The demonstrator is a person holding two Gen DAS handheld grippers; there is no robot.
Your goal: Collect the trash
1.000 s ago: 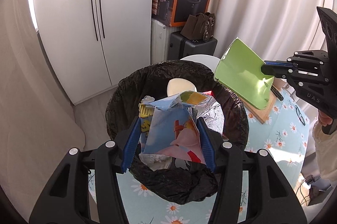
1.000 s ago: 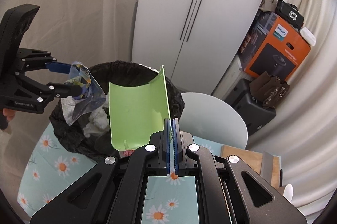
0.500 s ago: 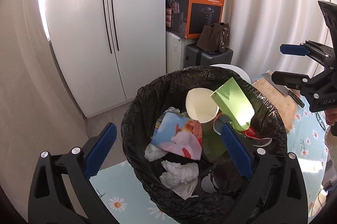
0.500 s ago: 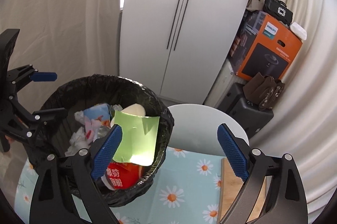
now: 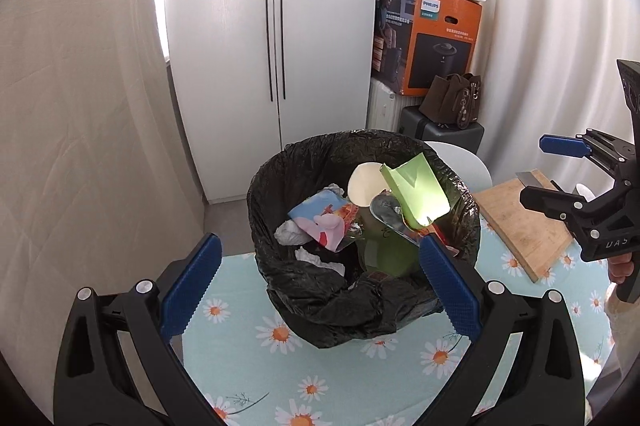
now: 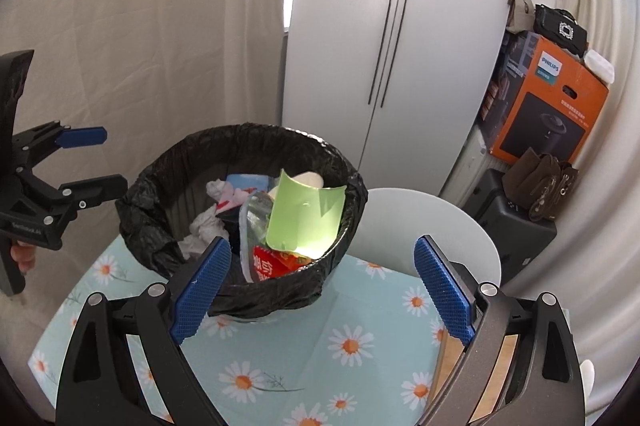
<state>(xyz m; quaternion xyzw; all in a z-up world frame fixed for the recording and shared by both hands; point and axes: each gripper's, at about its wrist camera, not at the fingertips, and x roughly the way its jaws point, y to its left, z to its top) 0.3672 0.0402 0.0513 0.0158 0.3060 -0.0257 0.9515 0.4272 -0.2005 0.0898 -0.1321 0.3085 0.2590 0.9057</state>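
A bin lined with a black bag point(image 5: 264, 209) stands on the daisy-print tablecloth point(image 5: 320, 366). Inside it lie a pink-and-blue snack wrapper point(image 5: 320, 218), a green sheet of paper point(image 5: 416, 193) leaning on the right wall, a white cup point(image 5: 364, 185), crumpled tissues and a red packet point(image 6: 272, 266). My left gripper point(image 5: 318, 241) hangs open in front of the bin, nothing between its pads. My right gripper point(image 6: 322, 244) is open too, empty, just short of the bin's rim point(image 6: 248, 133). Each gripper appears in the other's view: the right gripper point(image 5: 534, 167), the left gripper point(image 6: 114, 158).
A wooden cutting board point(image 5: 524, 222) with a knife point(image 5: 528, 177) lies on the table right of the bin. A white chair back point(image 6: 432, 226) stands behind the table. Behind that are a dark suitcase, an orange box point(image 5: 432, 41) and a white wardrobe.
Both grippers have gone from shut to open. The snack wrapper left the left one, the green paper left the right one, and both now lie in the bin. Both grippers pulled back.
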